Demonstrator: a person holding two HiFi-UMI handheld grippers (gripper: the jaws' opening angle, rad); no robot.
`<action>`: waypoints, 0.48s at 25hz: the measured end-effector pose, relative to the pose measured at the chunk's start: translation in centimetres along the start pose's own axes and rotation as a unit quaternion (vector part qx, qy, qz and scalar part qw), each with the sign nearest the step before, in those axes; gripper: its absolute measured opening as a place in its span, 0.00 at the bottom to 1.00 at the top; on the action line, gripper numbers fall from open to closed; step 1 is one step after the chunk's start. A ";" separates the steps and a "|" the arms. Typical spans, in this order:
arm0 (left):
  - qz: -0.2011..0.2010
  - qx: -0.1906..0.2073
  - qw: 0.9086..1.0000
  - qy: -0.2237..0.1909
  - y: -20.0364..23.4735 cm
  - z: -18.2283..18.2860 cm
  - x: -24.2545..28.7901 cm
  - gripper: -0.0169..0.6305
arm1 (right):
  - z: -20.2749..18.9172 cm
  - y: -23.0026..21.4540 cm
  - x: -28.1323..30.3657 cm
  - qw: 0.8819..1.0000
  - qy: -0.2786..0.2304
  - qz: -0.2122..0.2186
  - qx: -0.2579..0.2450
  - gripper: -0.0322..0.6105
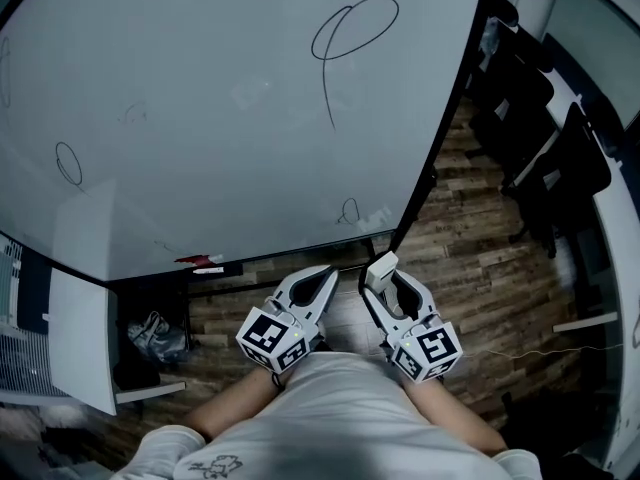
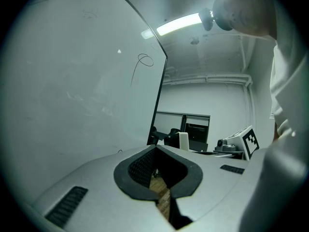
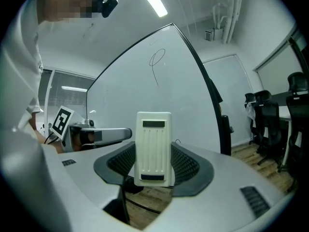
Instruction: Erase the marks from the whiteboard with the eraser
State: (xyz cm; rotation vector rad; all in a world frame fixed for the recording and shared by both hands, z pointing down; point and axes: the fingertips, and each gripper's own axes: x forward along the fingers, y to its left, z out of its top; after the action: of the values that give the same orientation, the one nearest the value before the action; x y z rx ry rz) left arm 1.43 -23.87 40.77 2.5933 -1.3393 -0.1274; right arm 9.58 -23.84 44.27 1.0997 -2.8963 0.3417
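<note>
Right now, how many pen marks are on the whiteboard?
3 clear ones: a big loop upper right, a small oval at left, a small squiggle near the bottom edge. Fainter smudges may also be there.

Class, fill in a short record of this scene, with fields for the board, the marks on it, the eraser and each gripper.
Whiteboard: large, mostly clean
Marks: loop with a tail at upper right; small oval at left; small squiggle near the lower edge
Eraser: white, held upright, not touching the board
Right gripper: shut on the eraser
Left gripper: jaws together, holding nothing
Progress: marks remain, wiping not yet begun
</note>
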 end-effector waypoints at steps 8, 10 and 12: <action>-0.020 0.017 1.000 -0.001 6.5 2.6 0.5 0.04 | 2.1 -1.5 7.8 0.999 -0.015 -0.040 -0.006 0.42; -0.028 0.020 0.999 0.002 7.9 3.1 0.6 0.04 | 2.0 -2.4 9.4 0.998 -0.013 -0.057 -0.004 0.42; -0.037 0.024 0.999 0.007 9.1 3.4 0.6 0.04 | 1.7 -3.1 10.8 0.997 -0.012 -0.073 -0.002 0.42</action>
State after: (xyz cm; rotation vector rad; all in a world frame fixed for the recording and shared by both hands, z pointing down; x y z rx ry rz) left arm -6.05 -30.01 39.59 2.6794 -1.2561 -0.0902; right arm 3.59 -33.55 44.30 1.3135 -2.8136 0.3188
